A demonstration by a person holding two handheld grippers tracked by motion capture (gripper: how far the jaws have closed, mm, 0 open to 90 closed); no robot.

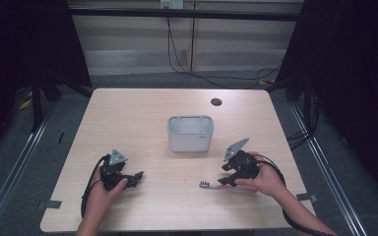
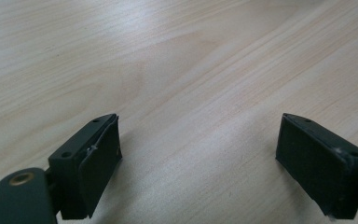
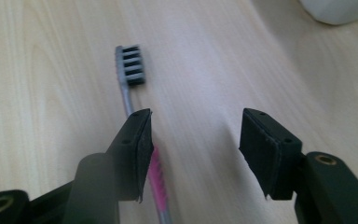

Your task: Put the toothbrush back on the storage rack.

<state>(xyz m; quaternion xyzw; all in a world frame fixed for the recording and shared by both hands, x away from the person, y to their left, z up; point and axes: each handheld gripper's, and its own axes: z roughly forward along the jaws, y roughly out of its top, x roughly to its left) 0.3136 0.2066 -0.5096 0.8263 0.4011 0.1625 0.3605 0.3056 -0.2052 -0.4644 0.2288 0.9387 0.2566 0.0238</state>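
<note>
Right gripper (image 1: 229, 181) hangs over a toothbrush (image 1: 225, 186) near the table's front right edge, its two black jaws standing apart with bare wood between them; no pad presses on anything. In the right gripper view (image 3: 193, 149) the flat rectangular pads look matte and slightly rough, and the toothbrush (image 3: 131, 74) lies just beside and partly under the left-hand jaw rather than in the gap. The brush has a slim grey neck, a small oblong head with dark bristle tufts in rows, and a pink handle with a ribbed grip. It lies flat on the table, head pointing away from the hand. The left gripper (image 1: 134, 178) rests low at the table's front left, held in the person's hand, and the left gripper view (image 2: 198, 149) shows its jaws wide apart over plain tabletop. Each gripper carries a grey three-cornered plate and trails a black cable. Near the middle of the table (image 1: 142, 113) stands a pale grey holder (image 1: 190, 133), a rounded rectangular box of smooth plastic, open at the top, well apart from the brush. The tabletop is light wood laminate with fine streaked grain and a dark round grommet hole (image 1: 216, 102) toward the back. Around it lie a grey floor, loose black cables, dark curtains and a pale panelled wall.
</note>
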